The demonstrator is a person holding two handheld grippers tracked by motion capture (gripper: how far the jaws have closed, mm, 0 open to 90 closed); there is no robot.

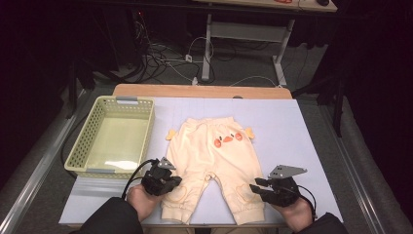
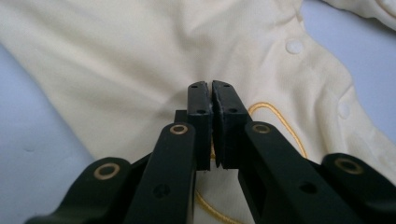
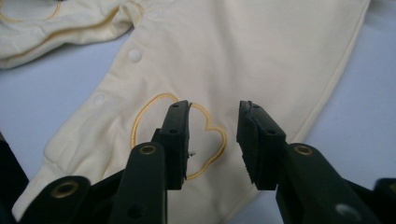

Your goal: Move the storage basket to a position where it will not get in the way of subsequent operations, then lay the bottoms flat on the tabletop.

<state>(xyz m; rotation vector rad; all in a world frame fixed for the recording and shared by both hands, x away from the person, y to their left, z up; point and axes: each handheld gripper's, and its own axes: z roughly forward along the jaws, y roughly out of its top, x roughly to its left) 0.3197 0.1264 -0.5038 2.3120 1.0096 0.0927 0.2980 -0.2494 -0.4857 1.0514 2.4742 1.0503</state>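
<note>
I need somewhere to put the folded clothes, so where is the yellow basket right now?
In the high view the yellow basket sits at the table's left, beside the baby pants, just beyond the left gripper.

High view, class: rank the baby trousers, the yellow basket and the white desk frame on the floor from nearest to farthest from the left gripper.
1. Baby trousers: the left gripper sits on their leg, near table edge.
2. Yellow basket: on the table's left side, just beyond the gripper.
3. White desk frame: on the floor past the table's far edge.
</note>
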